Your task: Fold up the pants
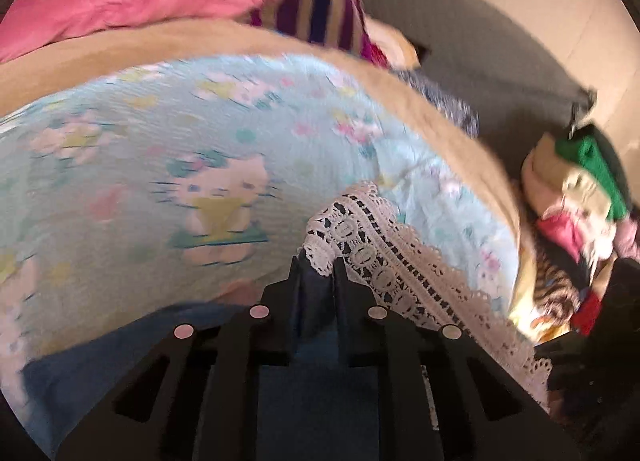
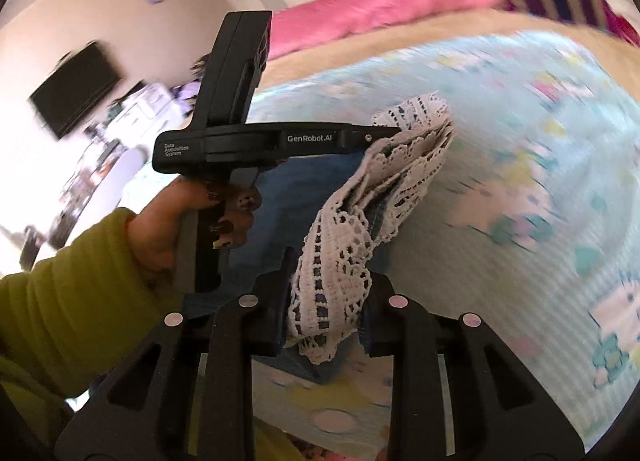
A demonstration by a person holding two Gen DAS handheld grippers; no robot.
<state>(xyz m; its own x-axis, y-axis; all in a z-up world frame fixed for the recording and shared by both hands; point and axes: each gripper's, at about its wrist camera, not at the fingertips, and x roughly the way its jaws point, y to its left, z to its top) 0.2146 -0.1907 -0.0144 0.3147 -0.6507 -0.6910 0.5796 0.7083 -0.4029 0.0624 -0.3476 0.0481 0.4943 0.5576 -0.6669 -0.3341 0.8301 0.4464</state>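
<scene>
Both tools are pinching the blue denim pants with a white lace hem (image 2: 344,261) above the bed's pale blue cartoon-cat sheet (image 1: 168,149). The left tool (image 1: 318,265) is pressed together on the lace edge and the blue cloth behind it. The right tool (image 2: 326,281) grips a bunched fold of lace lower down, so the hem hangs stretched between them. A hand (image 2: 180,221) in a yellow-green sleeve (image 2: 72,281) holds the left tool's handle.
</scene>
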